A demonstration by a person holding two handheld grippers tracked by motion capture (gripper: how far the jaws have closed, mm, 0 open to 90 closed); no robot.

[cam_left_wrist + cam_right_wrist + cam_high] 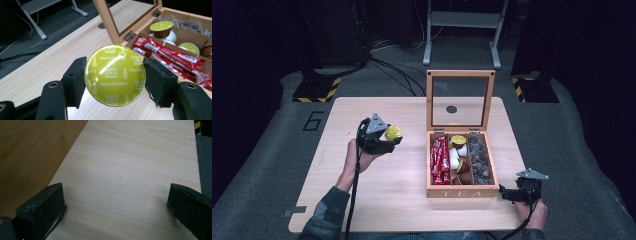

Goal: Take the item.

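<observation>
Clearly one coffee capsule (393,132) is out of the tea box (462,192) and up in the air, clamped between the jaws of the left claw (388,140) left of centre in the high view, over bare table (362,200); whether it is leaving or heading back I cannot tell. In the left gripper view its green lid (115,75) faces the camera, squeezed at both sides. The box stands right of centre with its glass lid (459,100) upright. Its left compartment holds red sachets (440,160), the middle one more capsules (458,140), white, brown and green-topped, the right one dark wrapped tea bags (481,160). The right claw (512,194), lower right, rests by the box's corner, jaws apart and empty.
</observation>
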